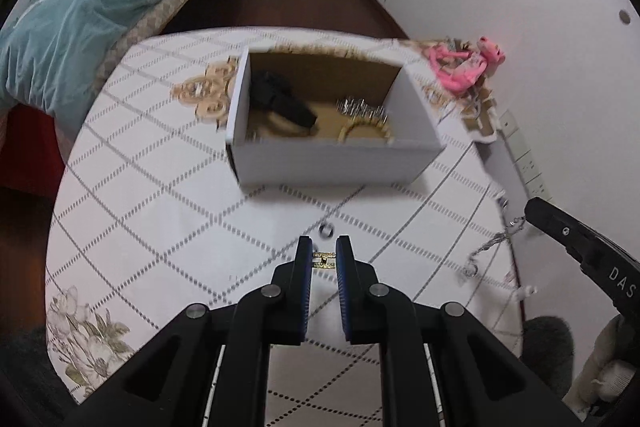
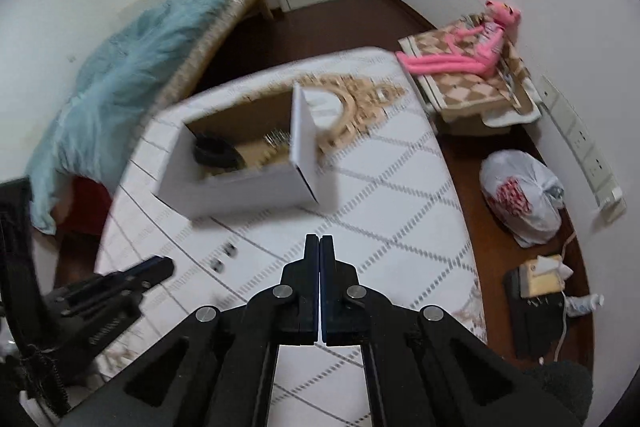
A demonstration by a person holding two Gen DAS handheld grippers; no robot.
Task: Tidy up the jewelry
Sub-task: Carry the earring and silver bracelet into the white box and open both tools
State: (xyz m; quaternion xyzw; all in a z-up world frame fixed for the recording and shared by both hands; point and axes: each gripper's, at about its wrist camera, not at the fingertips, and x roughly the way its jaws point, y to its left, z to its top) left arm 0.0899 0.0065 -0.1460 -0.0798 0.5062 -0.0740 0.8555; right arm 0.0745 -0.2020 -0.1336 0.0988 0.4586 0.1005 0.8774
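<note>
My left gripper [image 1: 324, 247] is shut on a small gold jewelry piece [image 1: 324, 261], held above the white patterned tablecloth [image 1: 160, 187]. A silver ring [image 1: 326, 230] lies on the cloth just beyond its tips. Farther back stands an open white box [image 1: 336, 163] with a black item [image 1: 280, 99], silver pieces [image 1: 360, 109] and a gold bangle [image 1: 364, 133] inside. My right gripper [image 2: 320, 243] is shut. In the left wrist view a thin silver chain [image 1: 496, 241] dangles from the right gripper's [image 1: 532, 211] tip near the table's right edge. Two small rings [image 2: 224, 257] lie beside the left gripper [image 2: 164, 265].
A pink plush toy [image 2: 460, 63] lies on a checked box by the wall. A white plastic bag [image 2: 520, 195] and small items sit on the floor at the right. A bed with a teal quilt [image 1: 80, 19] runs along the left. Wall sockets [image 2: 580, 147] line the right wall.
</note>
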